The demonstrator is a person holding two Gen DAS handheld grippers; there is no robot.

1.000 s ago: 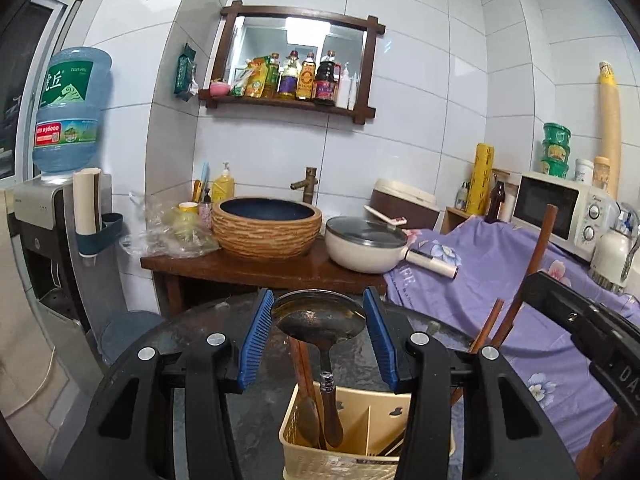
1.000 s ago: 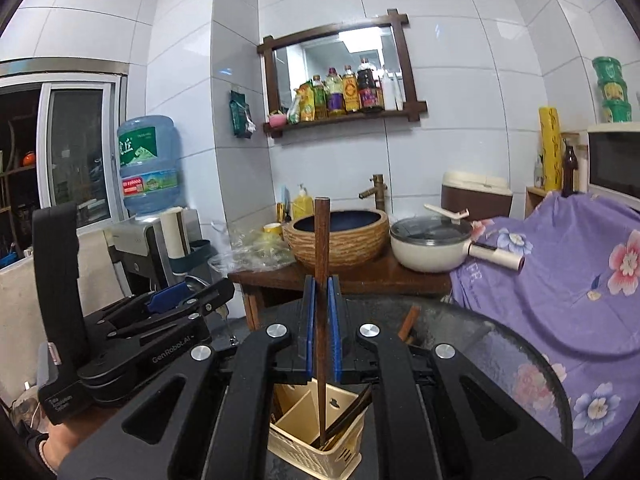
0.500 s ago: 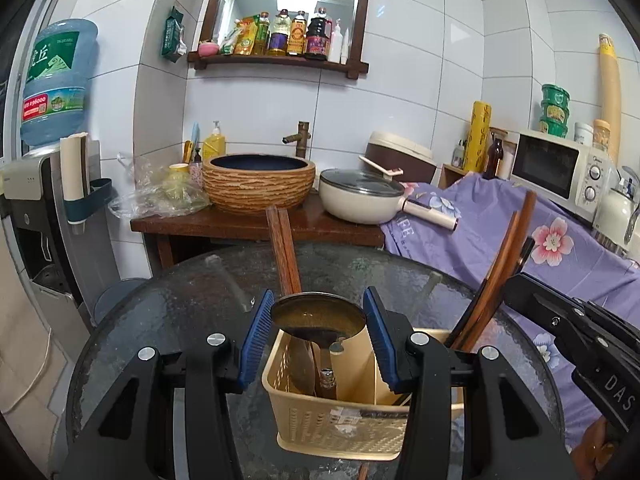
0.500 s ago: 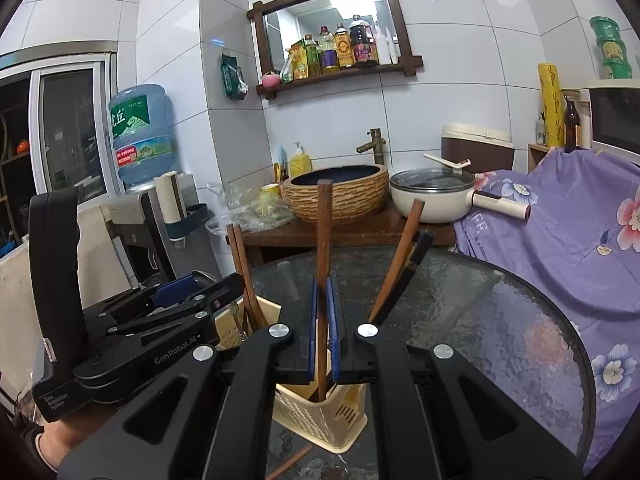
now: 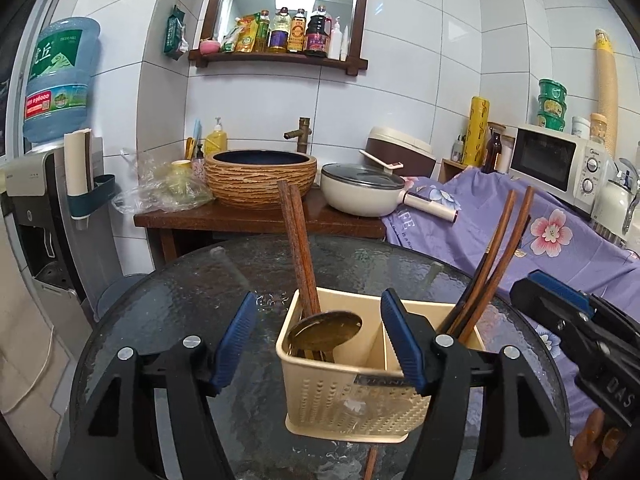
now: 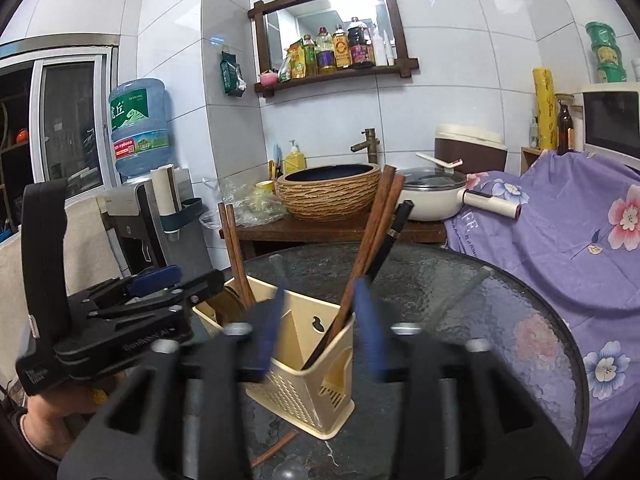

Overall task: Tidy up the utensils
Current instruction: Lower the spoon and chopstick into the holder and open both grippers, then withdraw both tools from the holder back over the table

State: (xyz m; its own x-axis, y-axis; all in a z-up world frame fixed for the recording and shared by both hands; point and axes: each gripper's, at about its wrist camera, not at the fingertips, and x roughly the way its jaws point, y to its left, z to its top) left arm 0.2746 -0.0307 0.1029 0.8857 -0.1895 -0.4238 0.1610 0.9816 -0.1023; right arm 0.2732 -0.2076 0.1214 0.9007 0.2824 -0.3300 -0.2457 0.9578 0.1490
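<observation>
A cream utensil caddy (image 5: pixel 352 396) (image 6: pixel 308 364) stands on the round glass table (image 5: pixel 224 312). Its left compartment holds a metal spoon (image 5: pixel 326 330) and two brown chopsticks (image 5: pixel 298 248). Its right compartment holds brown and black chopsticks (image 5: pixel 494 264) (image 6: pixel 376 236). My left gripper (image 5: pixel 320 340) is open and empty, its fingers either side of the caddy. My right gripper (image 6: pixel 318 332) is open and empty just above the caddy. One brown chopstick (image 6: pixel 276 448) lies on the table by the caddy's base.
Behind the table a wooden stand (image 5: pixel 256 220) carries a woven basin (image 5: pixel 260 176) and a white pan (image 5: pixel 360 192). A purple flowered cloth (image 5: pixel 520 232) covers the right side, with a microwave (image 5: pixel 556 164). A water dispenser (image 5: pixel 44 184) stands at the left.
Both grippers have opened. The spoon has dropped from the left gripper into the caddy's left compartment, and the chopstick has left the right gripper and stands in the right compartment.
</observation>
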